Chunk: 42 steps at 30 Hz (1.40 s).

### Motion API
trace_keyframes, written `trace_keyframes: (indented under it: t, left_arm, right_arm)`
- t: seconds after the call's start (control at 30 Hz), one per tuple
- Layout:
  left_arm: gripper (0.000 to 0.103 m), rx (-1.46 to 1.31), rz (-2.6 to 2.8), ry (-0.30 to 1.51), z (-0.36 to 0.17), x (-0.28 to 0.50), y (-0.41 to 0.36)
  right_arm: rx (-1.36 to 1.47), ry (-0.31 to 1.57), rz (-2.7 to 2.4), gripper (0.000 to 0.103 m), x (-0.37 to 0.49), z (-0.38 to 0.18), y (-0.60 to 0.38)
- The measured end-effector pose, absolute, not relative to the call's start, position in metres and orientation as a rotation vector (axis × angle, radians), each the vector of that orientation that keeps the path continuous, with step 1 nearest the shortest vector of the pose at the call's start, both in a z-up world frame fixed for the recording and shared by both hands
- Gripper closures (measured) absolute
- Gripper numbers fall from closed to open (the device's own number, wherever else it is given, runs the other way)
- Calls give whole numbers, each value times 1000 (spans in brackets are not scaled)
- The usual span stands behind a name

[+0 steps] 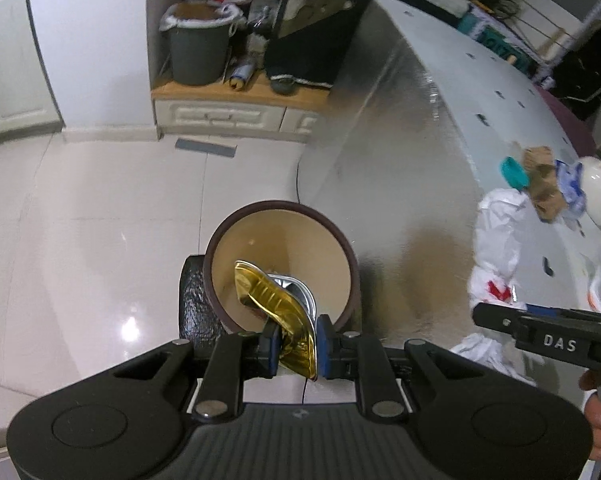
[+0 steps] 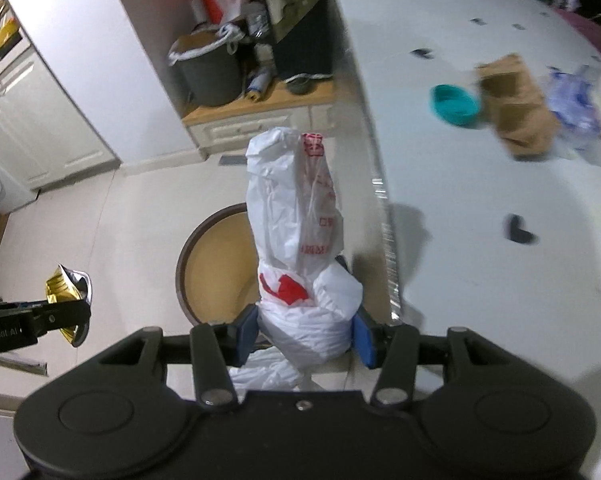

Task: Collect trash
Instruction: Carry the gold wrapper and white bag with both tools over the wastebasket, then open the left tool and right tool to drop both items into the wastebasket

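Pinching gold wrapper (image 1: 278, 304), left gripper (image 1: 296, 344) seemingly above bin (image 1: 220, 236).

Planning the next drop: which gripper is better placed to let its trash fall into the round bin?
Left. The left gripper holds the gold wrapper over the bin; the right gripper's white bag sits nearer the table.

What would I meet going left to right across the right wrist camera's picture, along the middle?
Gold wrapper shut in the left gripper → round brown bin → white plastic bag shut in the right gripper → table edge → teal bowl → brown paper bag.
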State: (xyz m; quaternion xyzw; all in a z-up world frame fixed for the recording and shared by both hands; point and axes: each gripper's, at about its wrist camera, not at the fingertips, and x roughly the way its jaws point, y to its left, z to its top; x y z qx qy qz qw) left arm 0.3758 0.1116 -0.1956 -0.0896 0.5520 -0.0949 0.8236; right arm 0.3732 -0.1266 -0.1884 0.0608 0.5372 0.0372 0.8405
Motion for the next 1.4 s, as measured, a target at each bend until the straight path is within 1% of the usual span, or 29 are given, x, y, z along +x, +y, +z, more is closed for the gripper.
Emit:
trace_keyframes:
  t: [0.27, 0.53, 0.73, 1.0, 1.1, 1.13, 1.17, 1.33, 1.4]
  left_arm:
    - [84, -229, -168, 1245, -249, 419, 120]
    - [84, -293, -127, 1285, -308, 454, 132]
    - [84, -354, -87, 1280, -339, 470, 141]
    - [84, -437, -87, 1263, -366, 490, 139]
    - [84, -437, -95, 1267, -373, 497, 135]
    - [84, -436, -97, 1269, -375, 499, 134]
    - [84, -434, -99, 1273, -376, 501, 132]
    - [84, -414, -113, 1302, -383, 512, 124]
    - [84, -404, -126, 1315, -386, 516, 120]
  right_arm:
    - [118, 1246, 190, 52, 441, -254, -93]
    - [62, 1369, 319, 52, 496, -342, -66]
    - [75, 1424, 377, 52, 515, -397, -52]
    - [180, 1455, 431, 51, 512, -440, -49]
    - [202, 1452, 416, 47, 511, -448, -47]
    - [219, 1455, 403, 35, 511, -450, -48]
    - [229, 1456, 387, 26, 512, -451, -50]
    - [197, 1449, 360, 19, 511, -445, -52]
    - [144, 1450, 348, 18, 510, -441, -49]
